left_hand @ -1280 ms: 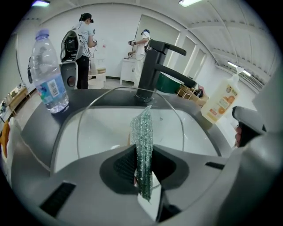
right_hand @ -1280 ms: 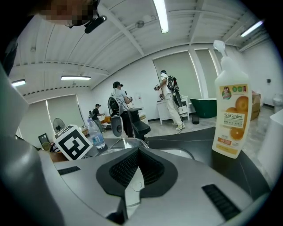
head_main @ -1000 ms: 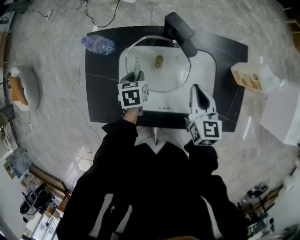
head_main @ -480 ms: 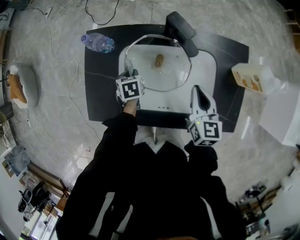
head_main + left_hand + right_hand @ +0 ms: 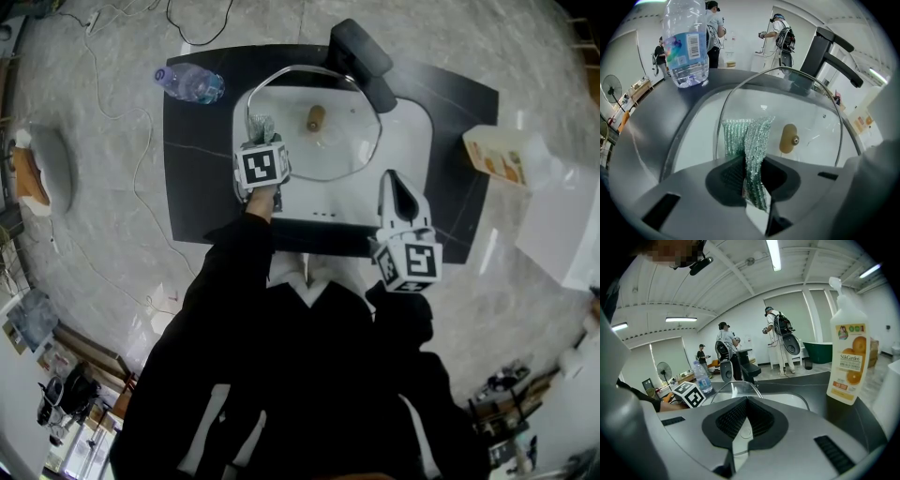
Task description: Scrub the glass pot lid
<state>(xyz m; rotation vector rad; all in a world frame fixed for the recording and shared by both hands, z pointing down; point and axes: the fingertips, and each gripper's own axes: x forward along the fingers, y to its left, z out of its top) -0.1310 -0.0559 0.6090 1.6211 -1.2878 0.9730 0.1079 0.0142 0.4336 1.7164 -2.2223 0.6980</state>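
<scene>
My left gripper (image 5: 262,141) had its fingers clamped on a glittery green scrubbing pad (image 5: 751,140). The pad's free end lay on the glass lid (image 5: 342,150), at the lid's left edge. The lid rested knob-up inside the white sink (image 5: 412,131), under the black tap (image 5: 361,61) at the sink's far side. My right gripper (image 5: 397,192) hovered over the sink's near right rim, fingers together with nothing between them. A water bottle (image 5: 187,82) lay on the dark tabletop (image 5: 202,187) to the sink's far left. A bottle of orange cleaner (image 5: 847,357) stood to the sink's right.
</scene>
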